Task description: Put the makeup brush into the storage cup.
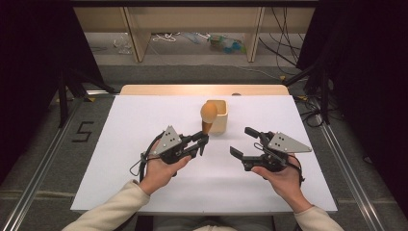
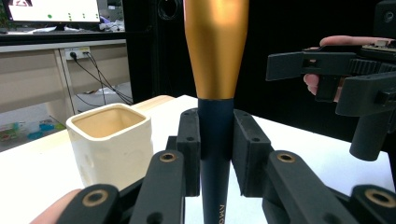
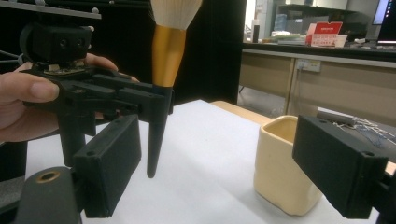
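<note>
High view, count: I had two grippers on the job, one brush and one cup, all over a white table (image 1: 120, 159).
Left gripper: my left gripper (image 1: 204, 140) sat left of centre, in my left hand (image 1: 161, 172), with its grey plate on top.
Left gripper, jaws: they were clamped together on the brush (image 1: 208, 117), gripping its dark handle from both sides.
Left gripper view, grip: my own two jaws pressed the navy handle (image 2: 215, 140) just below the point where the gold ferrule began.
Brush, pose: it stood upright in my grip, tuft up and pointed handle down; in the right gripper view the handle tip (image 3: 151, 172) hung clear above the table.
Brush, place: it was in front of the cup, just beside it, not inside it.
Cup: the cream cup (image 1: 219, 115) stood upright on the table behind the brush, open mouth up; I could see nothing in it from the left gripper view (image 2: 111, 140).
Right gripper: my right gripper (image 1: 244, 141) sat right of centre, in my right hand (image 1: 284, 182), well apart from the brush.
Right gripper, jaws: they were spread wide apart, holding nothing and touching nothing.
Right gripper view, framing: between my open jaws I saw the brush at the left and the cup (image 3: 285, 163) at the right.
</note>
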A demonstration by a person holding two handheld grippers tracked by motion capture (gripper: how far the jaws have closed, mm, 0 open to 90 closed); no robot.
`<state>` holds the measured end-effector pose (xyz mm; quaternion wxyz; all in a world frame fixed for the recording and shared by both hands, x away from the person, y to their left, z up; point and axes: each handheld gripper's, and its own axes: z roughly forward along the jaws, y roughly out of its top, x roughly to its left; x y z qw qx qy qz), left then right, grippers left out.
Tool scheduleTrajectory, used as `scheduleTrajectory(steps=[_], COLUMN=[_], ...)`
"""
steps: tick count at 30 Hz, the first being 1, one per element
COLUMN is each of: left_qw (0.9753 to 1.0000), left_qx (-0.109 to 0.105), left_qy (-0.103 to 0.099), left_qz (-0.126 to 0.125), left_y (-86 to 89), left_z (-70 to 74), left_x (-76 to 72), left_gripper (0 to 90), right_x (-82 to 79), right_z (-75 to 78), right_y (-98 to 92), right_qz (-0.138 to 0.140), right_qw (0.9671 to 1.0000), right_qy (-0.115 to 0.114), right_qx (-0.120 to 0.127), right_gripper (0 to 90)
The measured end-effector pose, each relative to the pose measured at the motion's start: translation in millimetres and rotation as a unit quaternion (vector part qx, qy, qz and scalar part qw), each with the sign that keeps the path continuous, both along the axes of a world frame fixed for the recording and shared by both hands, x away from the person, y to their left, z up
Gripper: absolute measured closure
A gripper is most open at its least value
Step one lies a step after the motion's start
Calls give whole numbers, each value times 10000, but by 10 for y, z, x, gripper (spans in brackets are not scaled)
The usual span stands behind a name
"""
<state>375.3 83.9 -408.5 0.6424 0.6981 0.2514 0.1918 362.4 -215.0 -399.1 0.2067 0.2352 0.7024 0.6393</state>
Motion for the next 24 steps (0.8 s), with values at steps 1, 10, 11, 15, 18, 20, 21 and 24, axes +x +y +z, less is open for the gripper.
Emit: scheduleTrajectory(steps=[1,10,11,15,18,20,21,24], left_qw=[10000,9999,9999,9999,9999,9999,9999,9998], left_qx=[4,60,48,40,68,52,55,60], left_qy=[-8,-27,-9,-16,-51,-32,-22,-25], left_qz=[0,-132,-121,-133,-150,-156,-159,-175], left_y=[-6,-105,-113,-133,-140,-154,-161,-178], left_z=[-1,-13,-14,-17,-12,-12,-12,-17], left_x=[1,-3,-4,3,10,9,7,11], left_gripper=[745,745,745,745,745,745,745,745], right_x=[-12,26,28,28,34,38,35,36], right_z=[4,37,38,42,40,45,50,49], right_y=[5,68,71,72,92,96,100,126], right_qz=[0,-2,2,16,-24,23,44,64], right_qw=[10000,9999,9999,10000,9999,9999,9999,9998], right_qy=[98,-129,-128,-73,-93,-60,-1,16], right_qx=[-7,80,80,24,112,146,132,178], right_gripper=[165,166,166,173,182,188,193,203])
